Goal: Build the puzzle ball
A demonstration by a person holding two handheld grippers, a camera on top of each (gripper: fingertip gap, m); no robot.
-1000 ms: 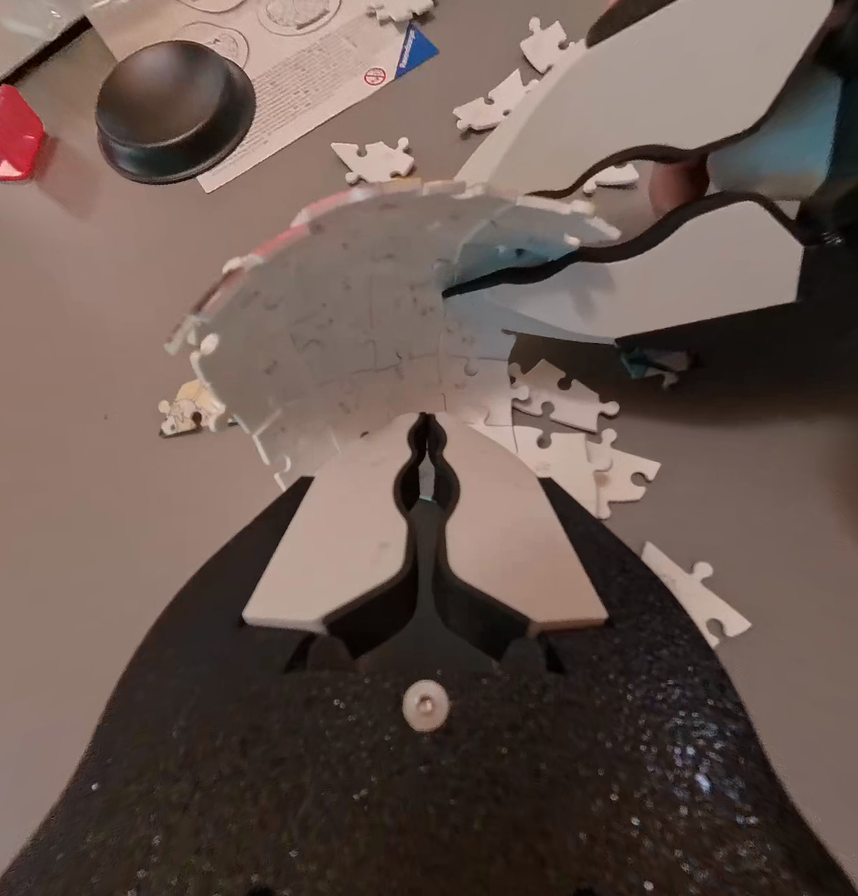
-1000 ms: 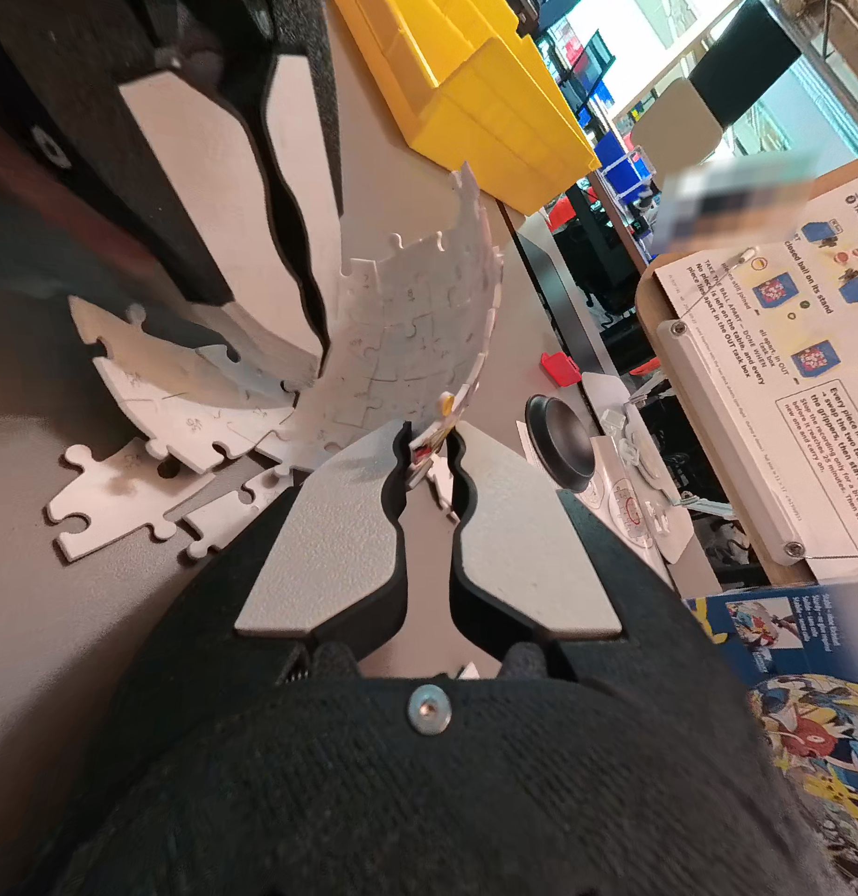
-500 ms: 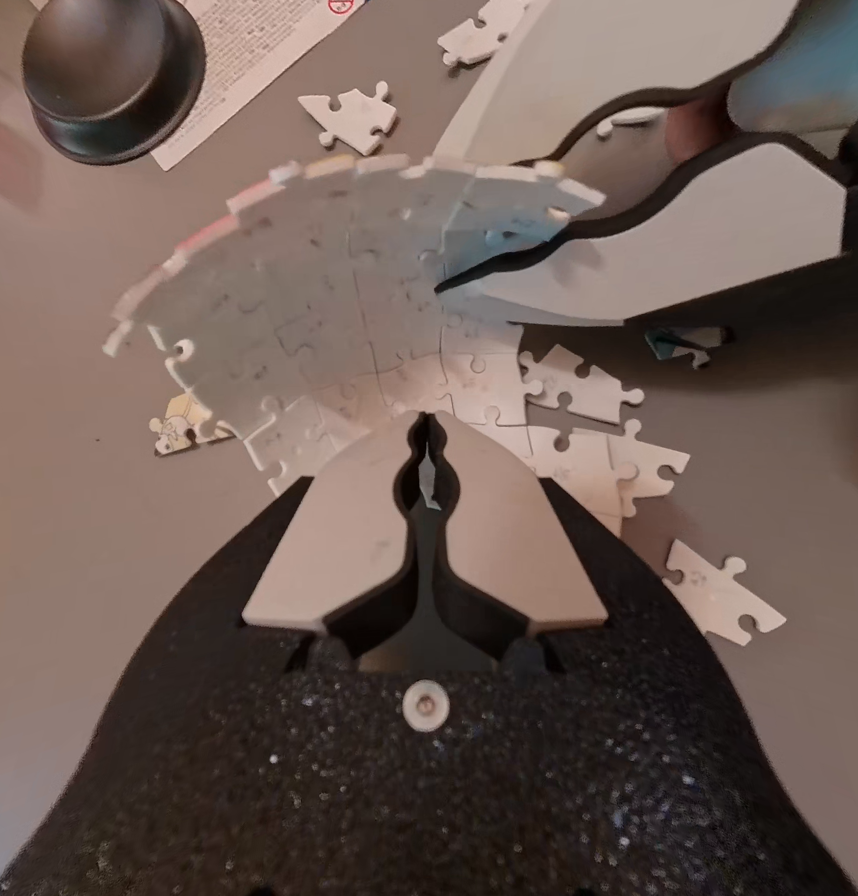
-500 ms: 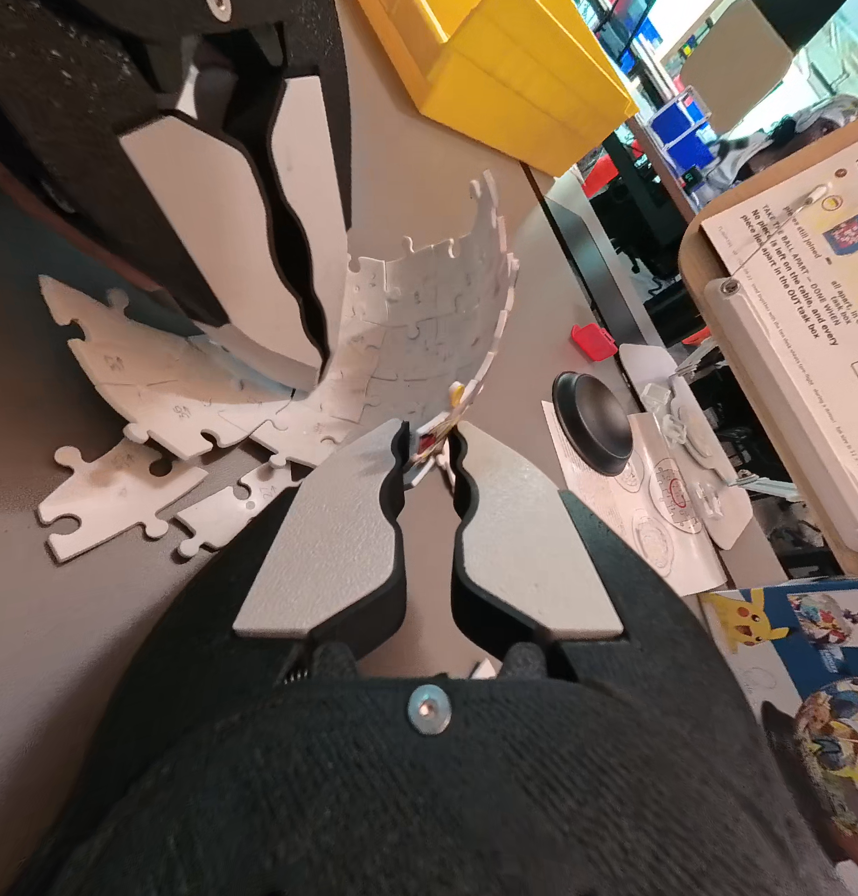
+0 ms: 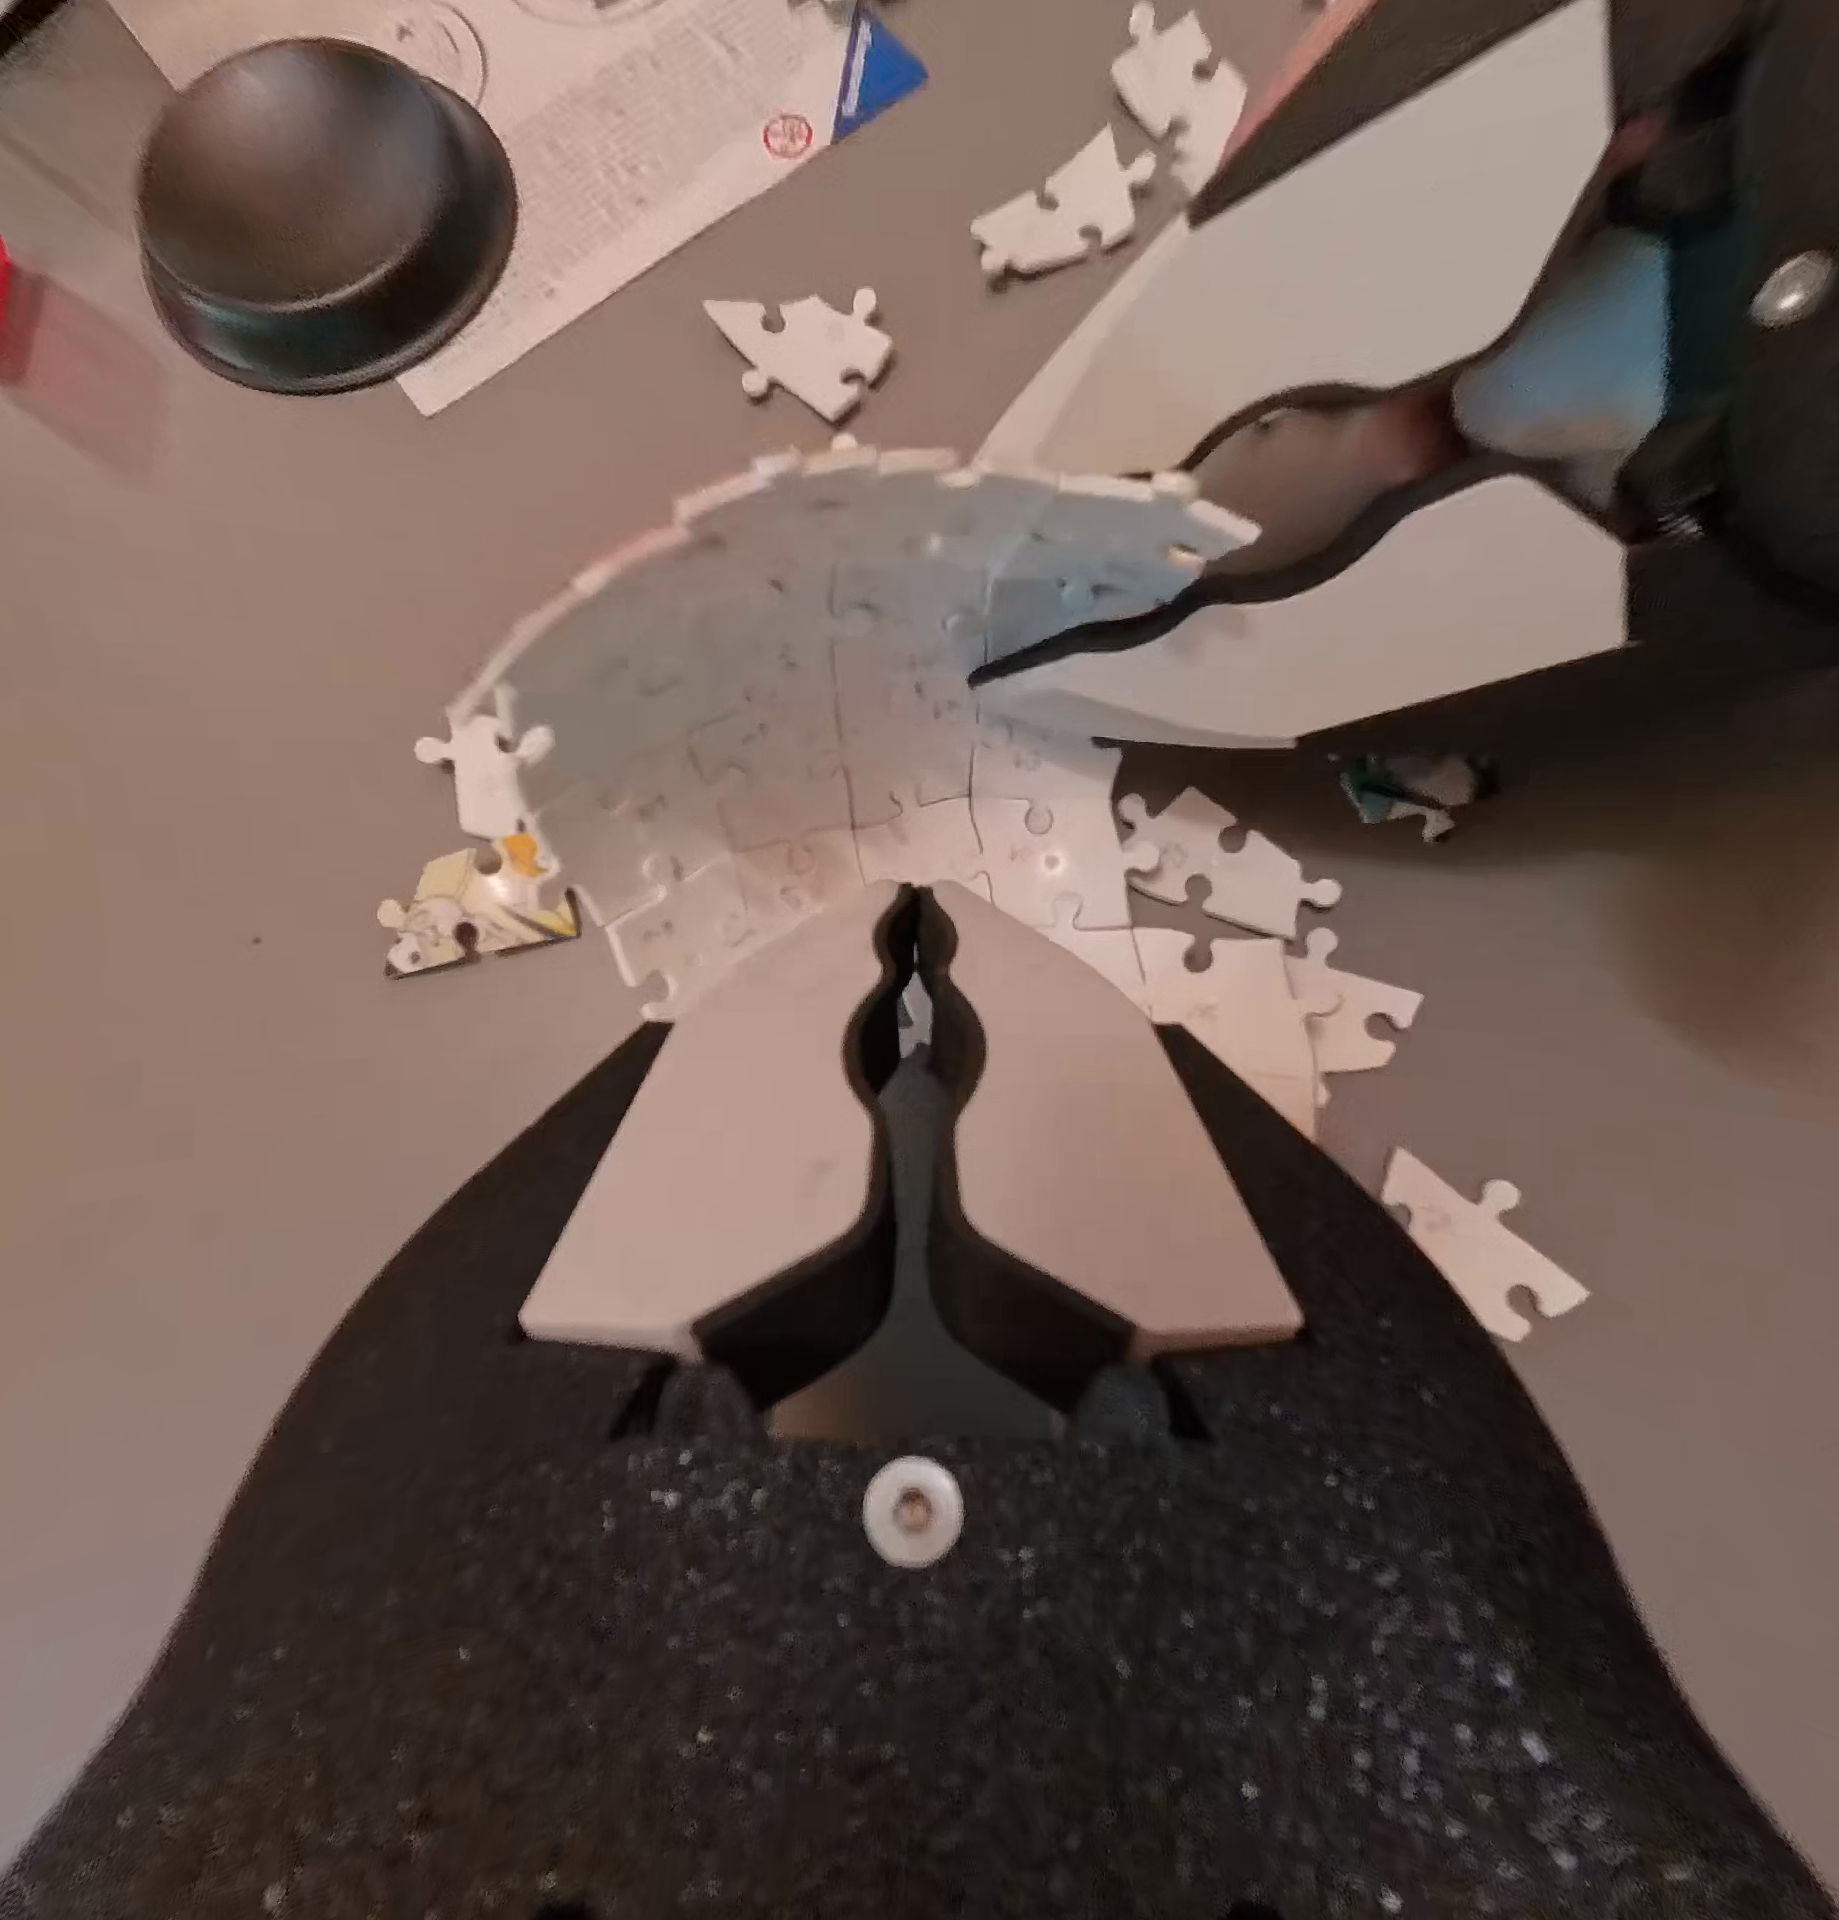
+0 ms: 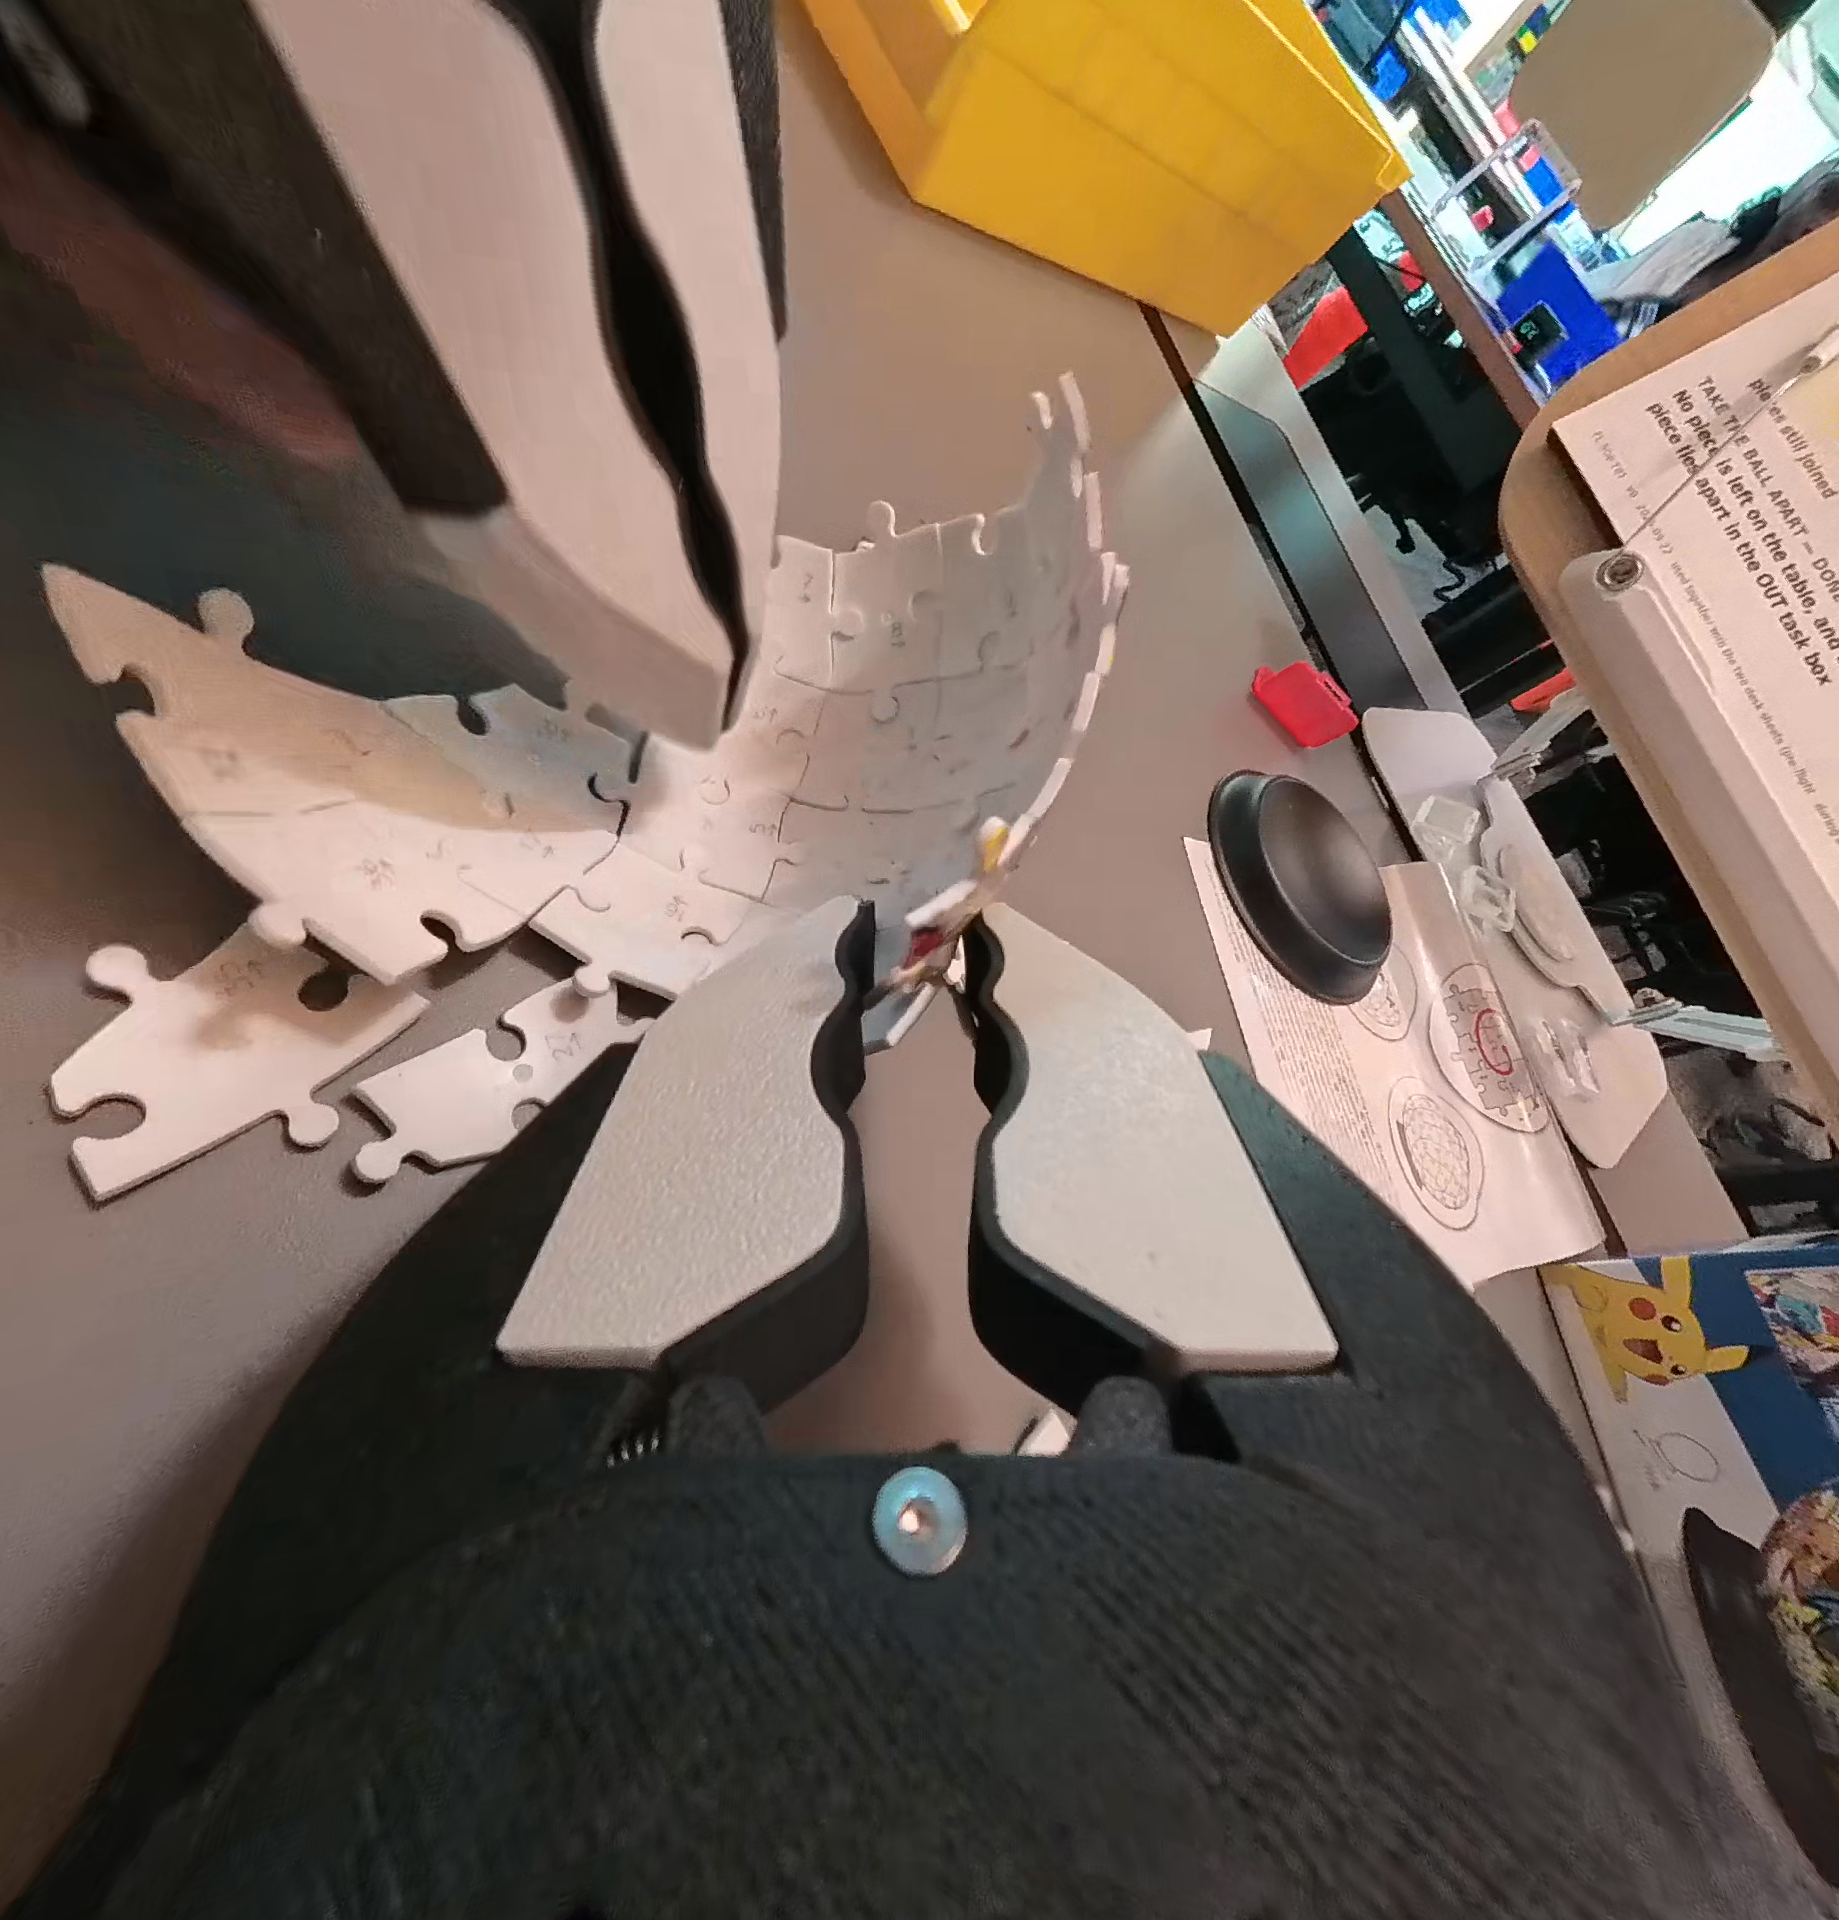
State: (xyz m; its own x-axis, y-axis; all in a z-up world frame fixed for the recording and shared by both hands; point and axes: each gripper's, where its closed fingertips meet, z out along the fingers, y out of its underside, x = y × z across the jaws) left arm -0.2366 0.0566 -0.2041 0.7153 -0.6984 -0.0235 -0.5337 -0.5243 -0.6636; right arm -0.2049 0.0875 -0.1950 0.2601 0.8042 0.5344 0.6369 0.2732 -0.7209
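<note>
Curved puzzle shell (image 5: pixel 790 707), a part-built section of the ball, white inner face toward both cameras, held up off the grey table (image 5: pixel 167 1143) by two grippers; whether its low edge touches the table cannot be told. Left gripper (image 5: pixel 915 914): jaws pressed together on the shell's near lower edge, a thin sliver of piece showing in the gap behind the tips. Right gripper (image 6: pixel 920 940): jaws pinching the shell's rim where the printed side shows red and yellow; in the left wrist view its tips (image 5: pixel 982 675) come in from the right and clamp the shell's right edge.

Second joined strip of white pieces (image 6: pixel 375 790) lies fanned on the table just beside the shell, under the left gripper's fingers (image 6: pixel 676 312). Loose white pieces (image 5: pixel 1476 1252) scattered near it on the table, more farther back (image 5: pixel 811 348). One printed piece, yellow and white (image 5: pixel 479 914), lies face up just left of the shell.

Farther out: black round stand (image 5: pixel 312 208) resting on a corner of the instruction sheet (image 5: pixel 666 166); small red object (image 6: pixel 1299 701) beyond it. Yellow bin (image 6: pixel 1102 145) at the table's far side. Puzzle box (image 6: pixel 1746 1382) with cartoon print at the right edge; board with a printed sheet (image 6: pixel 1746 582) standing above it
</note>
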